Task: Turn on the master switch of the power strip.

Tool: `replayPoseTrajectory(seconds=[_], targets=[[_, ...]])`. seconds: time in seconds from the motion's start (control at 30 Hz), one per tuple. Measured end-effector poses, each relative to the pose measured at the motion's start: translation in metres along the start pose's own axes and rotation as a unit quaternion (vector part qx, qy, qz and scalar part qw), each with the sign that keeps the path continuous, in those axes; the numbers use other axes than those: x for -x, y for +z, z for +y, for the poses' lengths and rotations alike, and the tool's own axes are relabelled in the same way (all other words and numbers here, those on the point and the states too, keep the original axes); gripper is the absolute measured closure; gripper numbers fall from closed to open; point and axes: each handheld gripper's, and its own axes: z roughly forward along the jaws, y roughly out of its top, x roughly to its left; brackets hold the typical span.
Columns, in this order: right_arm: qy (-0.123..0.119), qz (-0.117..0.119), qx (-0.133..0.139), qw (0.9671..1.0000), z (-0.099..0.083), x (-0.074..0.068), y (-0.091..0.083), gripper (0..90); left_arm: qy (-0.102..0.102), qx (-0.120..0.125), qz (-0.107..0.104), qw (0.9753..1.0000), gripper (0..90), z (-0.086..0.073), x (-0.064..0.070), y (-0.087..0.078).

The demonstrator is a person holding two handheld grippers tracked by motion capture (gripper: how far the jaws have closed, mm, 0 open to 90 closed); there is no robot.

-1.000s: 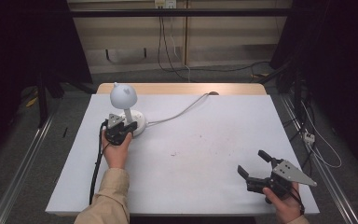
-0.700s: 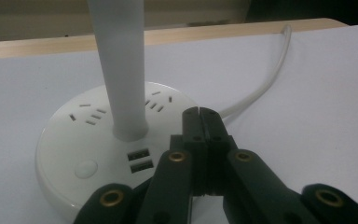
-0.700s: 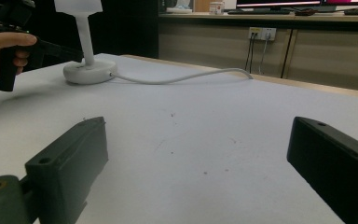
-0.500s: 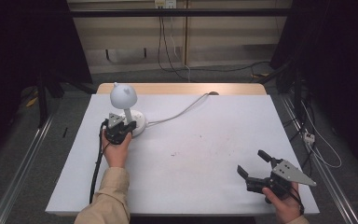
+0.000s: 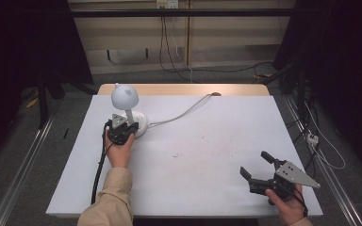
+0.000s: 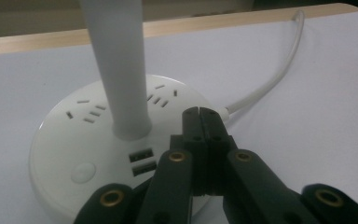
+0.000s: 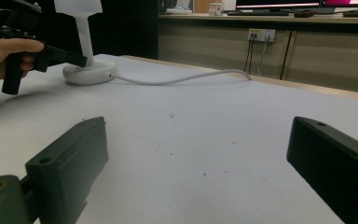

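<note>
A white desk lamp (image 5: 125, 96) with a round head stands on a round base (image 6: 74, 140) at the table's back left; the base carries socket slots and two USB ports. My left gripper (image 5: 126, 126) is shut, empty, its closed tips (image 6: 199, 114) lying over the right part of the base just beside the lamp's stem (image 6: 121, 70). From the right gripper view the lamp base (image 7: 88, 72) and the left gripper (image 7: 81, 60) show far off at the left. My right gripper (image 5: 255, 165) hovers open near the table's front right, nothing between its jaws.
A white cord (image 5: 184, 112) runs from the lamp base to the back edge of the white table (image 5: 217, 141). A black cable (image 5: 99, 169) trails from the left gripper along the sleeve. Cables lie on the floor behind and to the right.
</note>
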Motion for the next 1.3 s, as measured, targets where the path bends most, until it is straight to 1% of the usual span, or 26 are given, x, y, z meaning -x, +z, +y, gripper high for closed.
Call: replayPoseTrajectory(seconds=[0.07,0.1,0.13,0.2,0.23,0.33,0.47,0.57,0.6,0.67,0.7,0.87,1.1,1.13,1.3], targets=[[0.000,0.000,0.000,1.0000,0.000,0.000,0.000,4.7,0.008,-0.001,0.000,1.0000,90.0,0.003,0.001,0.001],[0.001,0.000,0.000,1.0000,0.000,0.000,0.000,4.7,0.007,-0.001,0.004,1.0000,90.0,0.005,0.002,0.001],[0.001,0.000,0.000,1.0000,0.000,0.000,0.000,4.7,0.003,0.001,0.003,1.0000,90.0,0.006,0.003,0.002],[0.001,0.001,0.000,1.0000,0.000,0.000,0.000,4.7,0.011,-0.004,0.006,0.9999,90.0,0.009,0.005,0.003],[0.001,0.000,0.001,1.0000,0.000,0.000,-0.001,4.7,0.006,-0.002,0.006,1.0000,90.0,0.008,0.004,0.003],[0.002,0.000,0.001,1.0000,0.000,0.000,-0.001,4.7,0.009,-0.005,0.008,0.9999,90.0,0.008,0.004,0.003],[0.002,-0.001,0.001,1.0000,0.000,0.000,-0.001,4.7,0.006,-0.002,0.010,0.9999,90.0,0.007,0.003,0.004],[0.001,0.000,0.001,1.0000,0.000,0.000,-0.001,4.7,0.008,-0.008,0.011,0.9999,90.0,0.006,0.003,0.006],[0.001,-0.001,0.001,1.0000,0.000,0.000,-0.001,4.7,0.005,-0.006,0.011,0.9999,90.0,0.005,0.003,0.007],[0.001,-0.001,0.001,1.0000,0.000,0.000,-0.001,4.7,0.009,-0.009,0.010,0.9999,90.0,0.005,0.003,0.007],[0.001,-0.001,0.001,1.0000,0.000,0.000,-0.001,4.7,0.007,-0.007,0.009,0.9999,90.0,0.005,0.002,0.008],[0.002,-0.001,0.002,1.0000,0.000,0.001,-0.002,4.7,0.013,-0.010,0.011,0.9998,90.0,0.004,0.002,0.009],[-0.001,0.000,0.001,1.0000,0.000,0.001,-0.002,4.7,0.010,-0.007,0.010,0.9999,90.0,0.003,0.002,0.010],[-0.001,0.000,0.001,1.0000,0.000,0.001,-0.002,4.7,0.006,-0.004,0.010,0.9999,90.0,0.003,0.002,0.011],[0.002,-0.001,0.002,1.0000,0.000,0.000,-0.002,4.7,0.004,-0.004,0.010,0.9999,90.0,0.003,0.002,0.011]])
